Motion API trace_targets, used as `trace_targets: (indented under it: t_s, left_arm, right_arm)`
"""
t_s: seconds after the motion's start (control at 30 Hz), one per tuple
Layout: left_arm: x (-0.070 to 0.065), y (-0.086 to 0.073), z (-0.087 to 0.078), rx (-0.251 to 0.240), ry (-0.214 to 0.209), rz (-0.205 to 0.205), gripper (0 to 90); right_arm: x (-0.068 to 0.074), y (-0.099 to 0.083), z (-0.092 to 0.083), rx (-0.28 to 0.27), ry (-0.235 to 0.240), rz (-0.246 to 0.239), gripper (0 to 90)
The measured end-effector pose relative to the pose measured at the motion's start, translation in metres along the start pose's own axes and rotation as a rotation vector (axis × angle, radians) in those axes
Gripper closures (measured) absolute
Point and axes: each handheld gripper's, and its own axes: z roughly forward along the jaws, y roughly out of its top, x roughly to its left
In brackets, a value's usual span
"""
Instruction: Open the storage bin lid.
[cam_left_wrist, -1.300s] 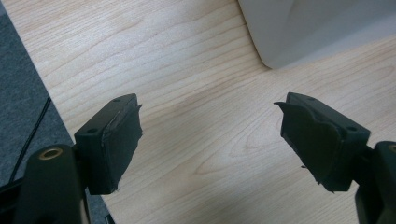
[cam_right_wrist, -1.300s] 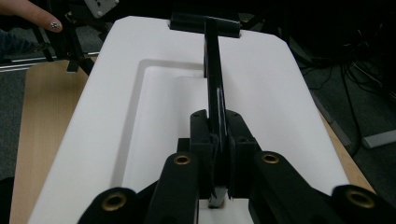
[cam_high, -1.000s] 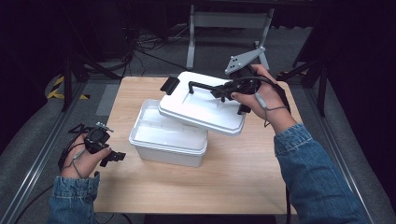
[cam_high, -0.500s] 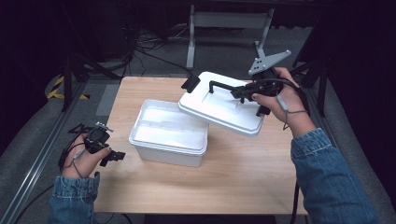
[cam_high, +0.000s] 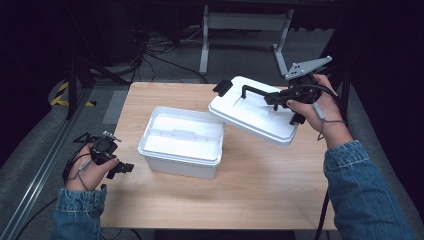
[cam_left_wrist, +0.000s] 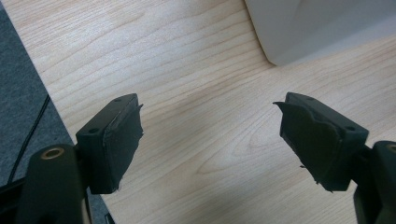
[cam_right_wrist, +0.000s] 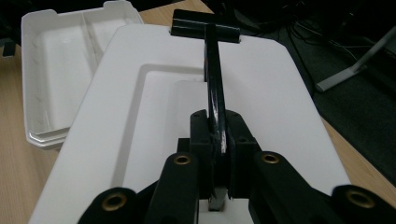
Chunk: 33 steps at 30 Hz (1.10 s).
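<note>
White box (cam_high: 182, 142), open, near bench (cam_high: 260, 200) centre, closer to left edge; interior divided, seen in right gripper view (cam_right_wrist: 60, 70). White lid (cam_high: 257, 115) held tilted in the air above right half of bench, lower edge toward box, apart from it. Black handle (cam_high: 257, 91) on lid top clamped between fingers (cam_right_wrist: 201, 135) of right gripper (cam_high: 280, 98); black latch (cam_high: 222, 87) at lid's far end. Left gripper (cam_high: 122, 168) held at left bench edge, just beside box but not touching. Fingers (cam_left_wrist: 116, 140) wide apart in left gripper view, nothing between them, pale wood grain below, box corner (cam_left_wrist: 327, 28) at top right.
</note>
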Motion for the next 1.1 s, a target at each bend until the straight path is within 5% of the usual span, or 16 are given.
trace_targets:
  t_s: [0.5, 1.1]
  left_arm:
    - [0.0, 0.0, 0.001, 0.006, -0.003, -0.002, 21.5]
    - [0.002, -0.001, 0.003, 0.008, 0.001, 0.007, 21.4]
  right_arm:
    - [-0.03, -0.035, 0.0, 0.033, -0.062, 0.092, 84.2]
    - [-0.056, -0.099, 0.034, 0.106, -0.097, 0.212, 84.2]
